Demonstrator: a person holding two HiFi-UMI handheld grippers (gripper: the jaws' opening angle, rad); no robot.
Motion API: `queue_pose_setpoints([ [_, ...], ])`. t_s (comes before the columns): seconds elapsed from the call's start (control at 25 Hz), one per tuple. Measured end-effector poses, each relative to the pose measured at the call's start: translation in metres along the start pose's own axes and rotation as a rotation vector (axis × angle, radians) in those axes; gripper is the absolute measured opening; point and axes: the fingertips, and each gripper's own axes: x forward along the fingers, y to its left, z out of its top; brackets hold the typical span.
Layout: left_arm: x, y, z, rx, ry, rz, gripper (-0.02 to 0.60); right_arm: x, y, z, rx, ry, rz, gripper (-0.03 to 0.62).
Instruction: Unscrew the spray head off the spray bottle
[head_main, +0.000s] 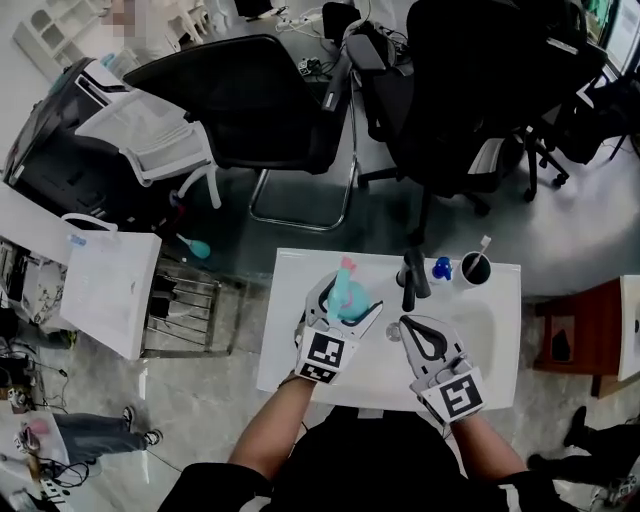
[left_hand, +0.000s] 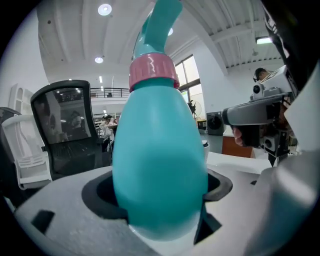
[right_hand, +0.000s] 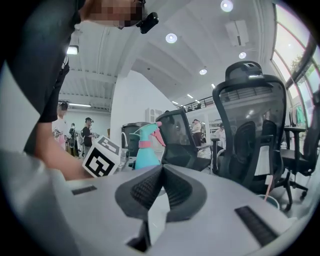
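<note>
A teal spray bottle (head_main: 347, 298) with a pink collar (left_hand: 152, 71) and teal spray head (left_hand: 158, 25) stands upright between the jaws of my left gripper (head_main: 340, 305), which is shut on its body (left_hand: 159, 165). My right gripper (head_main: 418, 338) hovers over the white table to the right of the bottle, jaws shut with nothing between them. In the right gripper view the bottle (right_hand: 146, 149) shows beyond the closed jaws, beside the left gripper's marker cube (right_hand: 103, 157).
On the white table (head_main: 500, 320) stand a black object (head_main: 411, 279), a blue item (head_main: 441, 268) and a dark cup with a straw (head_main: 475, 266) at the far edge. Black office chairs (head_main: 270, 100) are beyond the table; a white side table (head_main: 110, 285) is left.
</note>
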Motion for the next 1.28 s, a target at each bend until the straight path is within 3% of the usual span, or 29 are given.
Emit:
queue_pose_setpoints([
  [0.44, -0.037, -0.027, 0.041, 0.020, -0.038, -0.050, 0.426, -0.001, 0.052, 0.069, -0.081, -0.069, 0.172, 0.010],
  [0.52, -0.038, -0.030, 0.040, 0.015, -0.032, -0.056, 0.426, -0.001, 0.059, 0.076, -0.091, -0.063, 0.194, 0.045],
  [1.0, -0.038, -0.047, 0.035, 0.032, 0.008, -0.072, 0.426, 0.014, 0.071, 0.083, -0.109, -0.017, 0.248, 0.169],
  [1.28, -0.039, -0.056, 0.036, 0.043, 0.023, -0.084, 0.426, 0.017, 0.074, 0.082, -0.118, 0.003, 0.238, 0.162],
])
